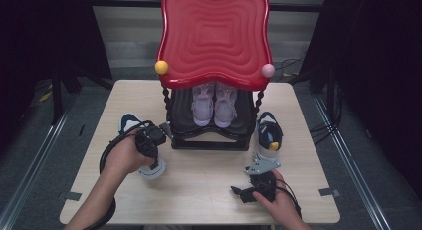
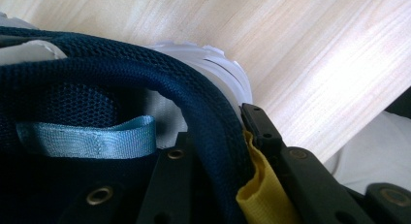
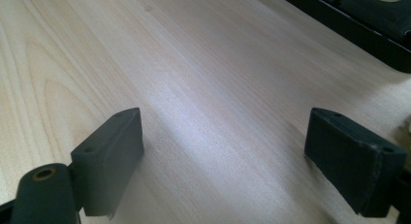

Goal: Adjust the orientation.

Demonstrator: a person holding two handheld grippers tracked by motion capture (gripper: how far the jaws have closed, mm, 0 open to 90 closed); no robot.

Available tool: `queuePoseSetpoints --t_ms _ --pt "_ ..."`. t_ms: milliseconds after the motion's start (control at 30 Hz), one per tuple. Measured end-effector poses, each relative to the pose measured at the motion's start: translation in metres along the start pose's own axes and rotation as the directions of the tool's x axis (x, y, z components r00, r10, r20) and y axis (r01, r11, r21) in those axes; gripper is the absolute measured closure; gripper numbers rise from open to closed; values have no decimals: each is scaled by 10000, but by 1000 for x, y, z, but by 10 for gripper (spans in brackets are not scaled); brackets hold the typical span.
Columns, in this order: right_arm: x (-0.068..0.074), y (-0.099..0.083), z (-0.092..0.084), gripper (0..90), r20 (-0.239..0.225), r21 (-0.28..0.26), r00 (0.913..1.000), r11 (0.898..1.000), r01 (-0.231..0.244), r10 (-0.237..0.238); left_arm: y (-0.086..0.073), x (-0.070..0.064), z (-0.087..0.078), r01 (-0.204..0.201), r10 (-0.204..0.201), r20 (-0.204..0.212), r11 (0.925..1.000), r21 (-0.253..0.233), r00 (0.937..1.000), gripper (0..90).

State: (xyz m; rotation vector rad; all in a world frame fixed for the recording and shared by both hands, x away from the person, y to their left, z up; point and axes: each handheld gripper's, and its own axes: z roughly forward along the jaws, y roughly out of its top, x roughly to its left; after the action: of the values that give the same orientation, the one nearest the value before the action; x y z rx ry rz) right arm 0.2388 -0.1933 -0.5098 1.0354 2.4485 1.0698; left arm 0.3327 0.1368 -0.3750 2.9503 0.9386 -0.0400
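The red tray top [image 1: 214,36] hides most of the rack's lower shelf. Your left hand [image 1: 124,155] grips the left gripper [image 2: 218,136], pinching the navy sneaker [image 2: 97,88] by its collar (sole over the table [image 1: 209,185]). Your right gripper [image 3: 223,156] rests spread, holding nothing.

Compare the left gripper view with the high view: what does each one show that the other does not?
Left gripper view alone: the jaws pinch the padded collar of the navy mesh sneaker at its heel, beside a light blue ribbon pull loop and a yellow fabric strip.

High view alone: the red wavy-topped black shoe rack, a pale pink pair of shoes on its lower shelf, a second navy sneaker and the right gripper.

Both: the light wooden table and the held sneaker.
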Motion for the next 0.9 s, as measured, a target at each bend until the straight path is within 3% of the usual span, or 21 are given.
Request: queuePoseSetpoints --t_ms 133,533,567,633,900 --pt "0 0 0 134 0 0 10000 10000 1 -1 -1 0 -7 -193 193 -45 9998 70 9998 751" --pt "0 0 0 134 -6 28 10000 10000 5 -5 -5 0 -40 -199 199 -34 9997 -142 9998 751" --pt "0 0 0 135 -5 27 10000 10000 5 -5 -5 2 -43 -349 348 -76 9994 -75 9994 751" --pt "0 0 0 135 -6 27 10000 10000 5 -5 -6 1 -48 -214 213 -102 9996 -175 9997 752" --pt "0 0 0 134 -4 26 10000 10000 6 -6 -3 2 -68 -386 381 -269 9991 -183 9989 751"
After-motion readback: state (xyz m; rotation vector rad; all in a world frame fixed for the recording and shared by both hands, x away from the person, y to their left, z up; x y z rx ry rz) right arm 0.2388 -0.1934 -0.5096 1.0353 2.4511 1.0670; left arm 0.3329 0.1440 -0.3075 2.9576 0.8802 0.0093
